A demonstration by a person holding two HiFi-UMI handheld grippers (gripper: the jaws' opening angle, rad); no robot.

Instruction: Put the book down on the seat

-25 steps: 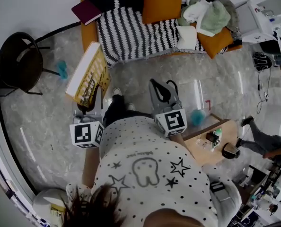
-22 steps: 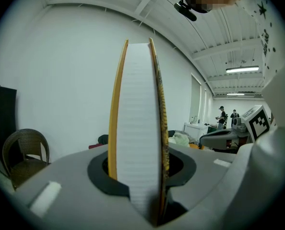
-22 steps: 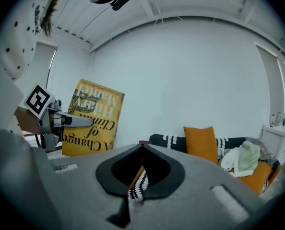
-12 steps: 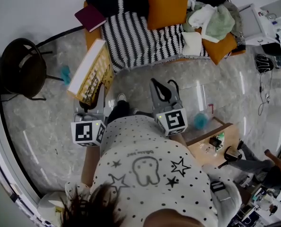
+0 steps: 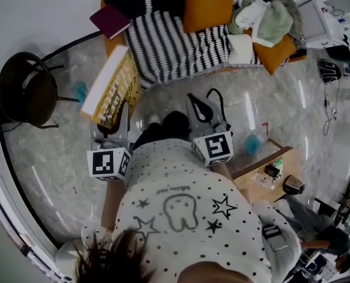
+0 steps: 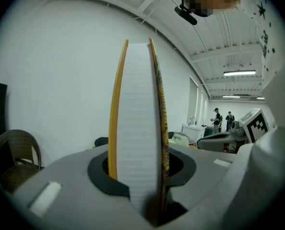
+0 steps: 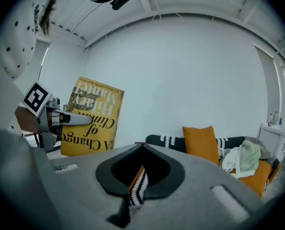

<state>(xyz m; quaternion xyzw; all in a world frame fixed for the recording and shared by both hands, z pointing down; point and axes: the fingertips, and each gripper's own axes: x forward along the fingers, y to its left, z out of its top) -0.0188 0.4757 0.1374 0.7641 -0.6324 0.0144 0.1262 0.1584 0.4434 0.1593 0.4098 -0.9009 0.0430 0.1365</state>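
Observation:
A thick yellow book [image 5: 111, 87] stands upright on edge in my left gripper [image 5: 113, 128], which is shut on its lower end. In the left gripper view its white page block [image 6: 136, 104] rises straight up between the jaws. The right gripper view shows the book's cover [image 7: 92, 116] at the left, with the left gripper [image 7: 80, 120] clamped on it. My right gripper [image 5: 197, 108] is shut with nothing in it, and points at the sofa. The sofa seat [image 5: 175, 46], under a black-and-white striped blanket, lies just ahead of both grippers.
An orange cushion [image 5: 207, 5] and a heap of clothes [image 5: 263, 19] lie on the sofa. A maroon book [image 5: 110, 21] rests on its left arm. A dark round chair [image 5: 25, 90] stands at the left. A low wooden table [image 5: 263, 173] is at the right.
Both grippers and the book have drifted a little closer to the sofa as the person steps forward. A bystander at the right has moved off.

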